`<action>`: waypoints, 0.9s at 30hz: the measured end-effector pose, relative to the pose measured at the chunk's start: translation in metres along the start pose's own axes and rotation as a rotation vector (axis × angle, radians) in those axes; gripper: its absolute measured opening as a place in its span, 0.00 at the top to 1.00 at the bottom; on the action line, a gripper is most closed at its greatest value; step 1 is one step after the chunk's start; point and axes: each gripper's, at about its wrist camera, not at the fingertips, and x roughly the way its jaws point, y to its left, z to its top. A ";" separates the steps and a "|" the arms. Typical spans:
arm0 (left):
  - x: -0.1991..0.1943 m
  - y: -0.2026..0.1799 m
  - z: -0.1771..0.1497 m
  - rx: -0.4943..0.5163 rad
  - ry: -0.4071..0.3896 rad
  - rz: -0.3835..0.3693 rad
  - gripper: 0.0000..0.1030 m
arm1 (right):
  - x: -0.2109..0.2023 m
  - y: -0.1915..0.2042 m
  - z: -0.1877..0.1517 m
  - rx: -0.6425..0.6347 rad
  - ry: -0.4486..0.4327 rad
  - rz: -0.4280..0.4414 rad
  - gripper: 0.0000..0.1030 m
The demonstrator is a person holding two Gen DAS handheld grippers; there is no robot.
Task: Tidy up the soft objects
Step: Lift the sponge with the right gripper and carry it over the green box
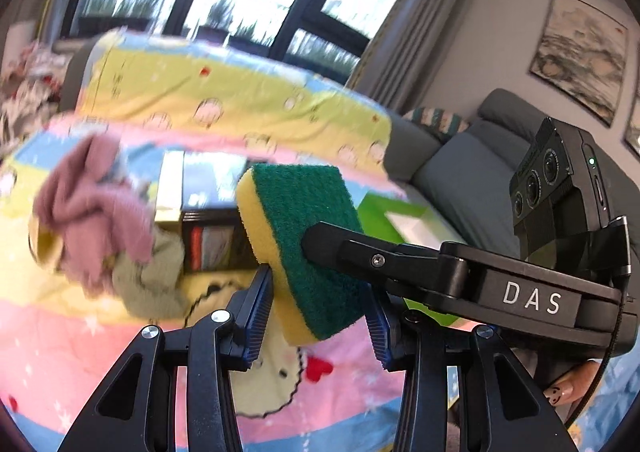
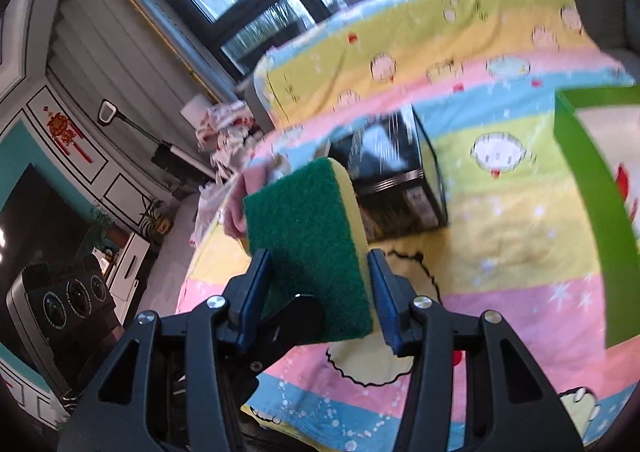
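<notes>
Sponge, green scouring side and yellow foam, gripped by both left claw and right claw; squeeze evenly, lift together

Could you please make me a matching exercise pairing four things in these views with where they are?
1 sponge
2 pink cloth
3 black box
4 green box

A crumpled on the blanket
B right edge of the right wrist view
C gripped by left claw and right claw
D standing just beyond the sponge

Pairs: 1-C, 2-A, 3-D, 4-B
</notes>
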 end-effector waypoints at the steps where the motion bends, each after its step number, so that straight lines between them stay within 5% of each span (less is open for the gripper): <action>1: -0.001 -0.006 0.006 0.012 -0.018 -0.011 0.57 | -0.009 0.004 0.006 -0.018 -0.026 -0.010 0.53; 8: -0.001 -0.049 0.037 0.110 -0.097 -0.059 0.57 | -0.049 0.004 0.032 -0.054 -0.163 -0.065 0.51; 17: 0.046 -0.101 0.049 0.214 -0.101 -0.158 0.57 | -0.091 -0.041 0.048 -0.021 -0.283 -0.151 0.51; 27: 0.120 -0.153 0.040 0.299 0.044 -0.264 0.58 | -0.124 -0.126 0.043 0.170 -0.364 -0.233 0.50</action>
